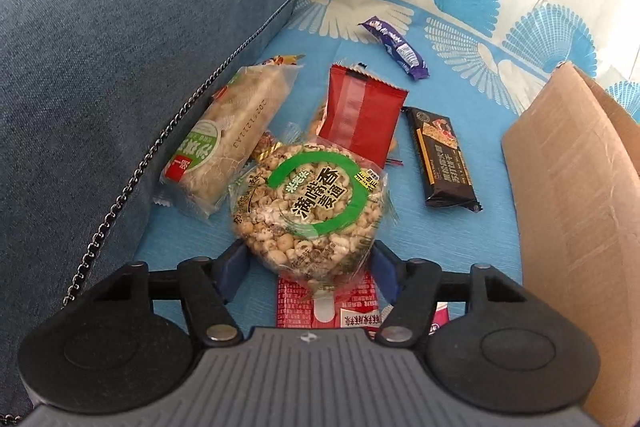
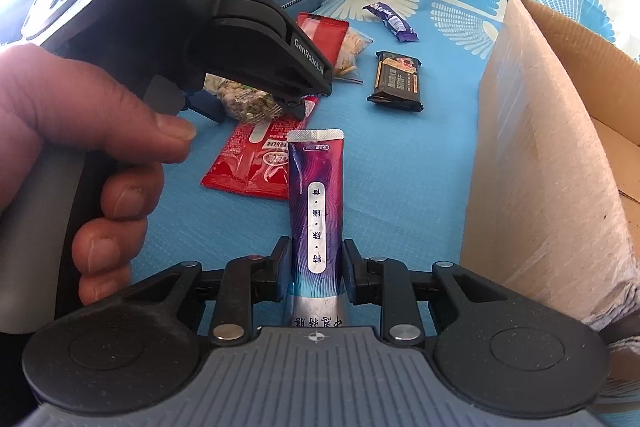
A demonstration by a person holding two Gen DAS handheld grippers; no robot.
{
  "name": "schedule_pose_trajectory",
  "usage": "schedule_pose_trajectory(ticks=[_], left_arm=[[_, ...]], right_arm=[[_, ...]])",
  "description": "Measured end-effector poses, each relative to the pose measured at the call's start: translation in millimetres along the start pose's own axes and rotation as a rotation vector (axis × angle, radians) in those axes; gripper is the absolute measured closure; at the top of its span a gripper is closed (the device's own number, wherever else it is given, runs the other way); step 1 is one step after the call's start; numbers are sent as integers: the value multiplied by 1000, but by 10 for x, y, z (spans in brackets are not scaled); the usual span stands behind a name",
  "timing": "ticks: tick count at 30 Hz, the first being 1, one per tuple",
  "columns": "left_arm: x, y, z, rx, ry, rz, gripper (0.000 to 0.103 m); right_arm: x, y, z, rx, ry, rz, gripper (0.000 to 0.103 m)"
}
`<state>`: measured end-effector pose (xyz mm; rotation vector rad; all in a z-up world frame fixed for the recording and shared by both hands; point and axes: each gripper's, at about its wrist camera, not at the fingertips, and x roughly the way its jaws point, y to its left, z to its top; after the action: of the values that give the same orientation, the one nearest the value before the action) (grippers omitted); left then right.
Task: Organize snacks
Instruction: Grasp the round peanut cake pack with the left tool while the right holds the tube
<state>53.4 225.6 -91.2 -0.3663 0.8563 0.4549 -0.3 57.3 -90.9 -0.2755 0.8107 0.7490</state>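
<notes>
Snack sorting barely under way, with both claws closing on their first picks.

Nearest the camera, the right claw (image 2: 314, 269) stands narrow, its pads pressed on a purple foil stick sachet (image 2: 316, 203) that points away over the blue patterned cloth (image 2: 420, 155). The left claw (image 1: 306, 263) stands about half open around a round clear-wrapped puffed-grain cake (image 1: 310, 205), blue pads just beside its edges; whether they press cannot be told. Under it lies a flat red printed sachet (image 2: 250, 163). Farther off, still loose on the cloth, lie a long clear-wrapped grain bar (image 1: 230, 137), a red foil packet (image 1: 360, 113), a black biscuit bar (image 1: 446, 163) and a small purple candy bar (image 1: 394, 47). The brown cardboard box (image 2: 532, 147) stands at right; what shows of its inside holds no snack, so most of the work appears left.
</notes>
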Motion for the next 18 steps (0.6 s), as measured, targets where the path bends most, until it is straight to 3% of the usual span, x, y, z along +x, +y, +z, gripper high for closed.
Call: schedule_pose_trajectory(ticks=[11, 13, 14, 17, 18], left_arm=[[-355, 69, -33, -30, -121, -100, 42], [-441, 62, -54, -25, -139, -117, 57], [-478, 61, -66, -23, -139, -129, 81], [-562, 73, -104, -34, -127, -151, 82], [-573, 78, -122, -41, -112, -153, 76]], right_arm=[[-210, -1, -8, -9, -85, -16, 76], [-269, -14, -13, -7, -99, -18, 76], [-301, -19, -19, -4, -106, -21, 76], [-386, -21, -22, -3, -122, -24, 76], [-411, -16, -22, -6, -127, -25, 76]])
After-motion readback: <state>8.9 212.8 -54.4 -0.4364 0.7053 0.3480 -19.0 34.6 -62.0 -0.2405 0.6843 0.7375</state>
